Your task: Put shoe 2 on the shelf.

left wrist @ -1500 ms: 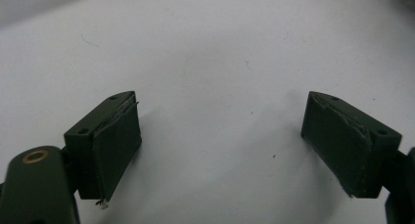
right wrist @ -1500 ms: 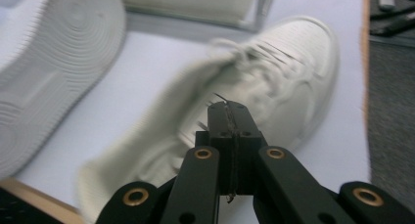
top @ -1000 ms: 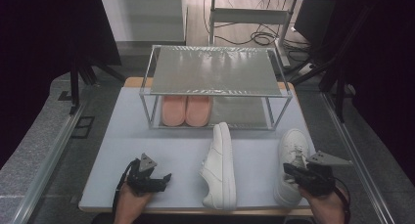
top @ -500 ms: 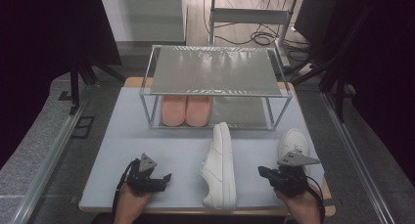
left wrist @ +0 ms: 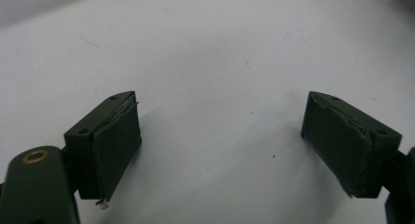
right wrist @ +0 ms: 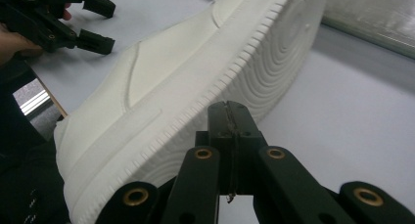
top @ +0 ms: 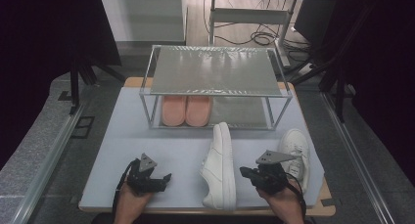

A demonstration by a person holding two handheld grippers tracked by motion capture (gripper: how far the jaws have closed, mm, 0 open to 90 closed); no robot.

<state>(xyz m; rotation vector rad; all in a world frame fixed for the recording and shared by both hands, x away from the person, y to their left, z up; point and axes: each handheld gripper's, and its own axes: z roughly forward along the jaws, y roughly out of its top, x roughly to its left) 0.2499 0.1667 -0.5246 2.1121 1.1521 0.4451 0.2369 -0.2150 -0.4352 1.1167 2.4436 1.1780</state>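
1. Right tongs (top: 243,171) are seen pressed fully together with nothing between them; in the right gripper view the two black jaws meet flat against each other just in front of the sole of the white sneaker (right wrist: 186,101).
2. Left tongs (left wrist: 220,150) are spread wide over the bare worktop (left wrist: 210,53), and nothing is held between the two pads.
3. From the high view, the left tongs (top: 164,177) are placed near the front left of the worktop (top: 122,136), well apart from the shoes.
4. The white sneaker (top: 220,165) is laid on its side near the front middle of the worktop, its toe turned toward the rack (top: 210,72) and its sole facing the right tongs, which are just beside it; whether they touch cannot be told.
5. A second white sneaker (top: 295,149) is stood upright on its sole at the right of the worktop, partly covered by the right hand (top: 281,202) and its grey plate.
6. A pair of pink slippers (top: 186,110) is set side by side on the lower level of the rack, at its left half.
7. The rack's top shelf is seen bare, and cables (top: 259,38) are lying on the floor behind it.
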